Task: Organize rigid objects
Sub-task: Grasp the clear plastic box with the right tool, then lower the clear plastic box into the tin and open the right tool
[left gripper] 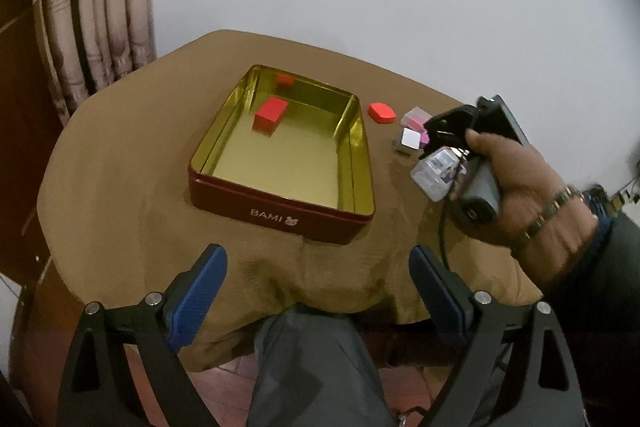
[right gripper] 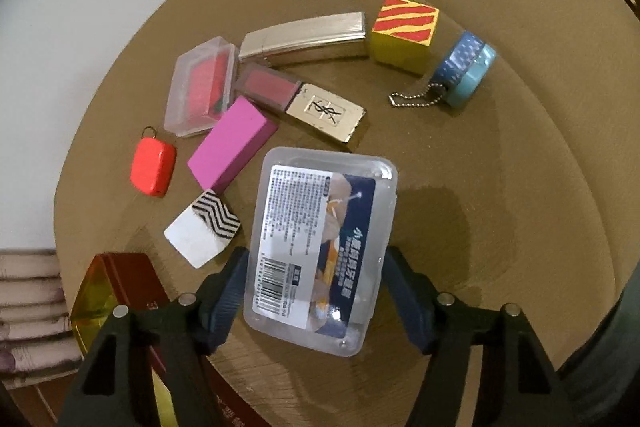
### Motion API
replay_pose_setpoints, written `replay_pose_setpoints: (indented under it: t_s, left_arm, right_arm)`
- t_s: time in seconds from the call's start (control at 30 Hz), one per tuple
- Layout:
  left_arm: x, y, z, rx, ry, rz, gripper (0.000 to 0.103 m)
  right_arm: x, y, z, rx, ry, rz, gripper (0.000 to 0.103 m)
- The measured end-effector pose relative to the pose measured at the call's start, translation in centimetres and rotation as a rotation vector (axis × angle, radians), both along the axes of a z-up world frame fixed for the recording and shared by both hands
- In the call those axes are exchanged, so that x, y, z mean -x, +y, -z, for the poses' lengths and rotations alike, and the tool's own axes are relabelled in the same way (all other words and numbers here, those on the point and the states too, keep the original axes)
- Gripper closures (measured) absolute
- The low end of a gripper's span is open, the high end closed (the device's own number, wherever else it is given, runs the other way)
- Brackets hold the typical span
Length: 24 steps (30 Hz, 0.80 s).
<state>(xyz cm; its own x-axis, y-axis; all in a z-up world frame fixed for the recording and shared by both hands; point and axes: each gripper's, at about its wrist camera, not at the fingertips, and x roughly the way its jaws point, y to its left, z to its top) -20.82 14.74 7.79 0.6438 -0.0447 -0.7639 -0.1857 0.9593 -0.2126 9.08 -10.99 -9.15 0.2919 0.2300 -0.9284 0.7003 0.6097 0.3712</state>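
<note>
My right gripper (right gripper: 314,267) is shut on a clear plastic box with a printed label (right gripper: 320,247) and holds it above the brown tablecloth; it also shows in the left wrist view (left gripper: 436,173). An open red tin with a gold inside (left gripper: 280,151) stands mid-table with a red block (left gripper: 270,115) in it; its corner shows in the right wrist view (right gripper: 116,291). My left gripper (left gripper: 318,267) is open and empty, near the table's front edge.
Loose on the cloth lie a pink block (right gripper: 232,147), an orange-red fob (right gripper: 153,167), a zigzag tile (right gripper: 204,227), a clear case (right gripper: 202,87), two gold lipstick cases (right gripper: 308,37), a striped yellow cube (right gripper: 404,33) and blue tape rolls (right gripper: 468,67). A curtain (left gripper: 96,27) hangs left.
</note>
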Motion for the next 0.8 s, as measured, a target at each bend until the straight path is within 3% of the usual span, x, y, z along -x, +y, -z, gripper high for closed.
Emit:
replay_pose_setpoints:
  t_s: [0.13, 0.27, 0.4, 0.53, 0.6, 0.7, 0.8]
  left_arm:
    - [0.1, 0.8, 0.1, 0.03, 0.004, -0.025, 0.013]
    - [0.4, 1.0, 0.1, 0.008, -0.003, -0.053, 0.013]
    - [0.3, 1.1, 0.5, -0.018, 0.009, -0.066, 0.013]
    - [0.1, 1.2, 0.8, -0.043, 0.017, -0.08, 0.013]
    - [0.1, 1.5, 0.9, -0.045, 0.021, -0.091, 0.013]
    - [0.0, 2.0, 1.2, -0.042, 0.028, -0.103, 0.013]
    - [-0.1, 2.5, 1.4, -0.044, 0.038, -0.112, 0.013]
  right_arm:
    - [1.4, -0.6, -0.4, -0.006, -0.046, -0.06, 0.036]
    - [2.2, -0.5, -1.6, -0.019, -0.131, -0.141, 0.036]
    - [2.5, 0.4, -6.2, -0.011, -0.266, -0.291, 0.036]
    - [1.6, 5.3, -11.6, -0.03, -0.394, -0.52, 0.036]
    - [1.2, 8.7, -13.3, -0.027, -0.415, -0.635, 0.036]
    - [0.0, 12.3, -14.1, -0.038, -0.416, -0.752, 0.036]
    - [-2.0, 15.3, -12.0, -0.024, -0.366, -0.807, 0.036]
